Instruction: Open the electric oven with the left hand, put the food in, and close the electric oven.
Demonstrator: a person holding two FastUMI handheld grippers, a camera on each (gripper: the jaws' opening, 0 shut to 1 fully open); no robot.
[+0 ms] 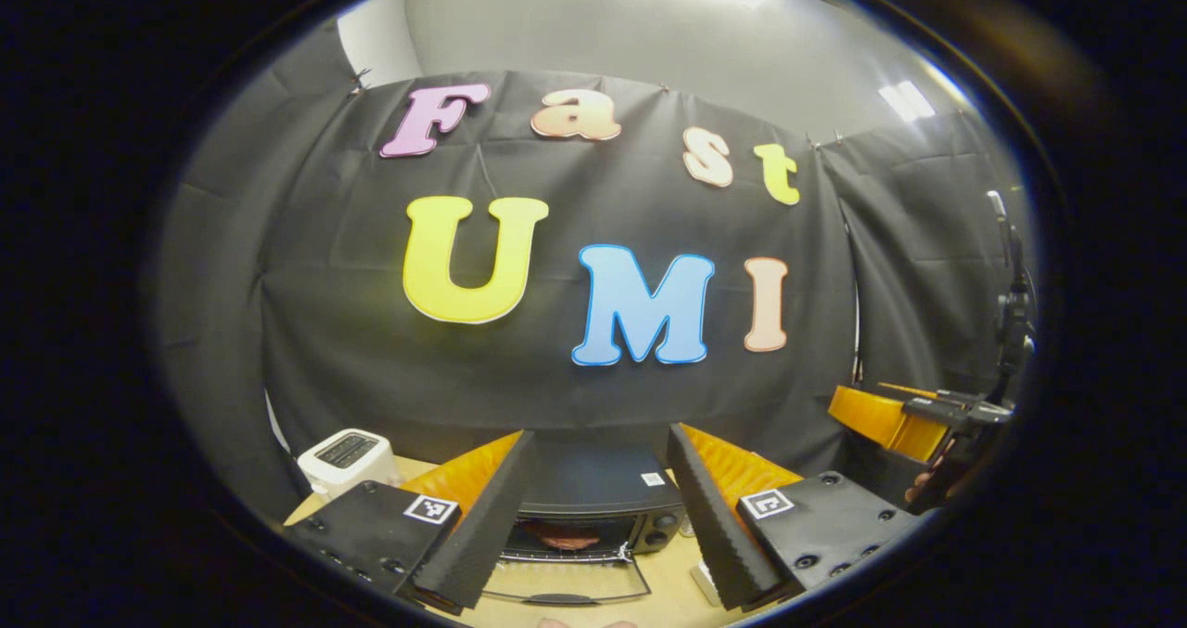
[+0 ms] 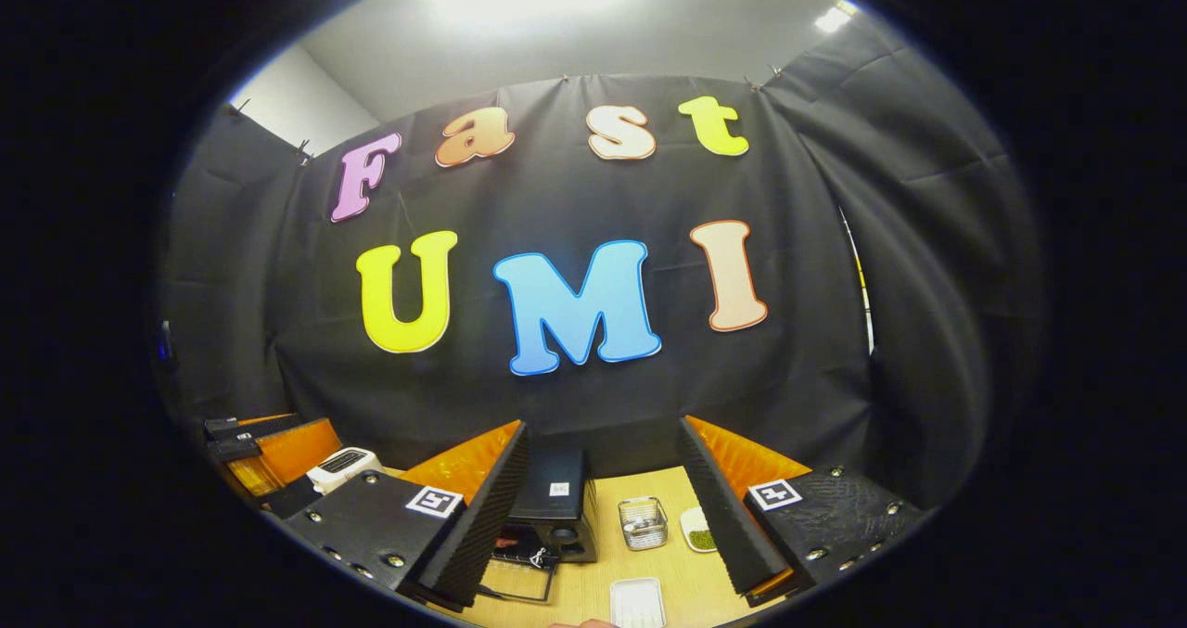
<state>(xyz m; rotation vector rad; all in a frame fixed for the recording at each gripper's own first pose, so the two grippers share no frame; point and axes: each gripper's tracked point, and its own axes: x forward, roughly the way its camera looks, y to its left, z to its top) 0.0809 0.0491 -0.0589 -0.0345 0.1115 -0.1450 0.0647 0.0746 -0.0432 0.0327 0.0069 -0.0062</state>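
Oven (image 1: pixel 593 507) sits at the table's (image 2: pixel 575 591) back by the cloth wall, door (image 1: pixel 570 577) dropped flat toward you, something reddish, likely the food (image 1: pixel 567 540), already on the rack. Left gripper (image 1: pixel 593 535) hangs above it, jaws spread, empty; right gripper (image 2: pixel 598 526) likewise. Risk: you clip the door's front edge or handle coming in low and shove the oven. Toaster (image 1: pixel 348 459) near the oven's left, small basket (image 2: pixel 643 522) and dish (image 2: pixel 697 528) right; open room in front.
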